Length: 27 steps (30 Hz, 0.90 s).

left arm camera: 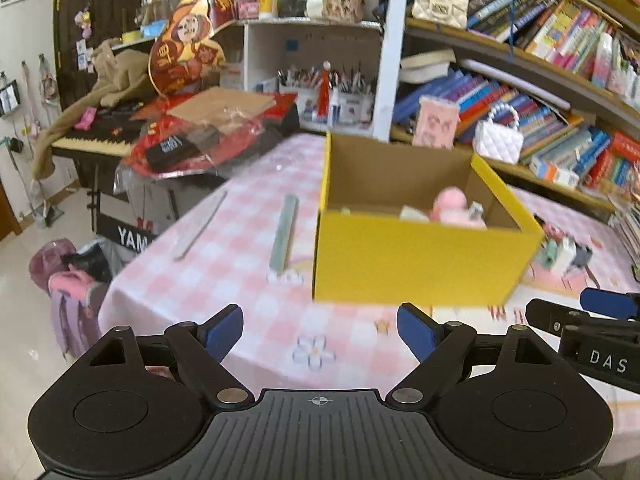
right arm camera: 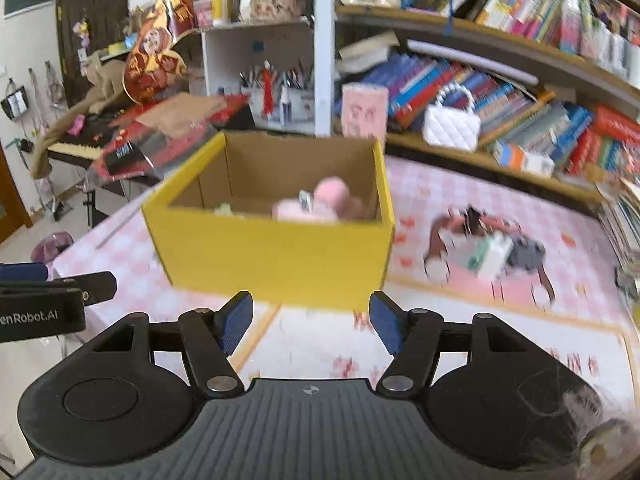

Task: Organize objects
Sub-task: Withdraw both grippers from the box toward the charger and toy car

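Observation:
A yellow cardboard box [left arm camera: 420,256] [right arm camera: 276,256] stands open on the pink checked tablecloth [left arm camera: 240,280]. Inside it lie a pink plush toy [left arm camera: 454,206] [right arm camera: 334,198] and some small pale items. My left gripper [left arm camera: 320,334] hovers over the near table edge, open, with nothing between its blue pads. In front of the box my right gripper [right arm camera: 311,322] is open and empty too. A green ruler-like strip [left arm camera: 285,234] and a grey strip [left arm camera: 200,226] lie left of the box. A heap of small toys [right arm camera: 490,254] [left arm camera: 564,254] lies to its right.
Packed bookshelves [left arm camera: 540,112] [right arm camera: 520,80] run behind and right of the table, with a white quilted bag [left arm camera: 498,140] [right arm camera: 452,126] and a pink box [right arm camera: 364,110]. A cluttered keyboard [left arm camera: 96,136] stands at the left. Bags [left arm camera: 72,272] lie on the floor by the table corner.

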### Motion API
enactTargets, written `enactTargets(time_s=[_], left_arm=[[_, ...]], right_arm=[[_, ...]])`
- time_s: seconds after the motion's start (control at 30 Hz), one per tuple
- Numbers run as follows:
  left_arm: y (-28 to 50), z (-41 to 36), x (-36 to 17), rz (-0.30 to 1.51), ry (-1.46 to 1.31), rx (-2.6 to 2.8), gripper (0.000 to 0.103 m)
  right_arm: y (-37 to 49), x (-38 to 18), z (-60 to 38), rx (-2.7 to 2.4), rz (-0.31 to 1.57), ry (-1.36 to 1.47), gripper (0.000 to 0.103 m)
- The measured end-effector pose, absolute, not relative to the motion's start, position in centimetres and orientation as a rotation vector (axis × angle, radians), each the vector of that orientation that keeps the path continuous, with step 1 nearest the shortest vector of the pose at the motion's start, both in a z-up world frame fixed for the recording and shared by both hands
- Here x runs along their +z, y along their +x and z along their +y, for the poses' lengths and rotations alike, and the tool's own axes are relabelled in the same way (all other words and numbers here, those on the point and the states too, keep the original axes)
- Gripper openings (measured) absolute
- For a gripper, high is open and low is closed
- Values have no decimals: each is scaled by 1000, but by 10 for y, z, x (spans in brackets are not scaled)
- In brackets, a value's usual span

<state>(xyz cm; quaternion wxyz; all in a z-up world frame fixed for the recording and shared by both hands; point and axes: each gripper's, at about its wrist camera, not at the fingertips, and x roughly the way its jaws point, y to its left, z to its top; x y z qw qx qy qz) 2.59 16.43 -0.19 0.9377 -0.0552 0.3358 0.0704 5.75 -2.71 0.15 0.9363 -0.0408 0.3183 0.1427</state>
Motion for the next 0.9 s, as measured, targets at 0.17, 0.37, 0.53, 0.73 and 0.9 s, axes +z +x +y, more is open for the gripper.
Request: enactTargets(time_s=[0.17,0.37,0.53,0.73,0.9], left_arm=[[7,156,-10,718,-86,98,87],[-6,137,-15,738,-38,-2,87],[-5,120,-15,739,2,-85,88],[0,95,-14,722,35,-179,92],[8,72,-14,717,61,-252,93]], right_arm=[[26,-12,-37,237,690,-68,63],[-4,-21,-52,155,720,-46,66],[-16,-20,-73,61,726,9,67],[-27,-20,-96,-53,724,34,70],[-33,-19,-114,-125,725,43,72]])
